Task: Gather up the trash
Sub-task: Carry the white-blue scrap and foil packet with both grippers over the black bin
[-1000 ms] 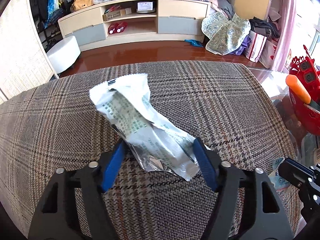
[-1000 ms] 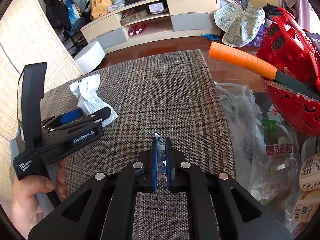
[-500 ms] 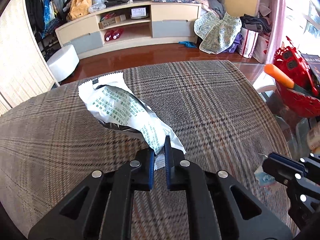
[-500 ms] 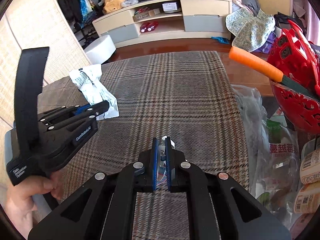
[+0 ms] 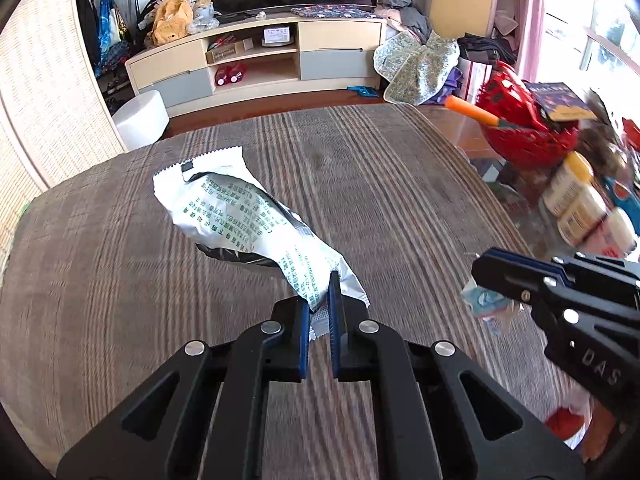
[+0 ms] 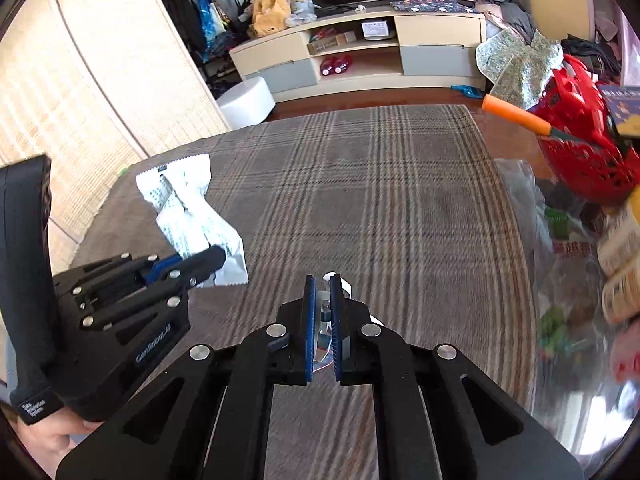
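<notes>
A plaid-covered counter [image 5: 400, 200] filled the middle of both views, with a low TV cabinet [image 5: 256, 60] across the top and a red basket [image 5: 520, 120] at the upper right. The white printed wrapper [image 5: 240, 216] hung clear of the cloth at centre-left of the left wrist view, its near end pinched between the closed fingers of the left gripper [image 5: 319, 308]. At the lower centre of the right wrist view, the right gripper [image 6: 323, 312] had its fingers clamped tight on a small clear scrap [image 6: 322, 328], blurred. A clear plastic bag [image 6: 560, 260] lay along the right edge.
</notes>
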{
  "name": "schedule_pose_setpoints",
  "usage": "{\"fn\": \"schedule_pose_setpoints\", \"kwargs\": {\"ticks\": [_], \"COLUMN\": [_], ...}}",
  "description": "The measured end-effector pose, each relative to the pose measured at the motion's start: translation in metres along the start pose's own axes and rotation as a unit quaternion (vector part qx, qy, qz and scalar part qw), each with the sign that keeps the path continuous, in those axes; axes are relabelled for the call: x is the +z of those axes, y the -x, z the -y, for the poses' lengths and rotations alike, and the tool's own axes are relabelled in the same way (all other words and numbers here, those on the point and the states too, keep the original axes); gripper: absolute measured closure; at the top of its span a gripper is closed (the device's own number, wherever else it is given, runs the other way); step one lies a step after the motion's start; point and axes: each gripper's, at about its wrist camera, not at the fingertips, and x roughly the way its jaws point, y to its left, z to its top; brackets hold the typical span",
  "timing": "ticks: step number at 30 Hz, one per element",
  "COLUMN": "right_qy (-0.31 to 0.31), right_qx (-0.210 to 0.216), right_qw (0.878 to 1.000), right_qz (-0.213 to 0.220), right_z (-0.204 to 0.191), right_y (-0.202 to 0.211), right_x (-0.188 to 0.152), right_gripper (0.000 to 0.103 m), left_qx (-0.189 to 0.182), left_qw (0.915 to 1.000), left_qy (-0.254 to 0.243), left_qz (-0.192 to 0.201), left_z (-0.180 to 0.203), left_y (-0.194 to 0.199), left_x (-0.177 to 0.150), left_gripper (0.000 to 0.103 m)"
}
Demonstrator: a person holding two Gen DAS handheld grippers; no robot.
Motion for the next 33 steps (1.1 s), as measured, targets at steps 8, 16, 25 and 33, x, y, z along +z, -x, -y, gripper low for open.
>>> {"fn": "schedule_pose_setpoints", "kwargs": {"ticks": [8, 16, 25, 33], "right_qy": [-0.003, -0.017, -0.049, -0.025], "right_qx": [-0.008, -0.031, -0.045, -0.025], "right_qw": [1.000, 0.999, 0.998, 0.998], "right_qz": [0.017, 0.013, -0.003, -0.043], "right_z": [-0.034, -0.047, -0.054, -0.055], "right_y": [0.060, 0.089, 0.083, 0.044], "right_x": [-0.072, -0.150, -0.202, -0.243], "right_gripper": [0.095, 0.095, 0.095, 0.095], "left_qx": [-0.017, -0.051, -0.049, -0.045], "left_qw": [0.9998, 0.9987, 0.9986, 0.9971], "left_qy": [0.005, 0.006, -0.012, 0.032], "left_qz": [0.004, -0.007, -0.012, -0.052], "left_z": [0.013, 0.031, 0.041, 0.029], "left_y": [0.077, 0.109, 0.116, 0.085], "left_x": [-0.084, -0.163, -0.222, -0.279], "left_gripper": [0.096, 0.096, 0.096, 0.096]}}
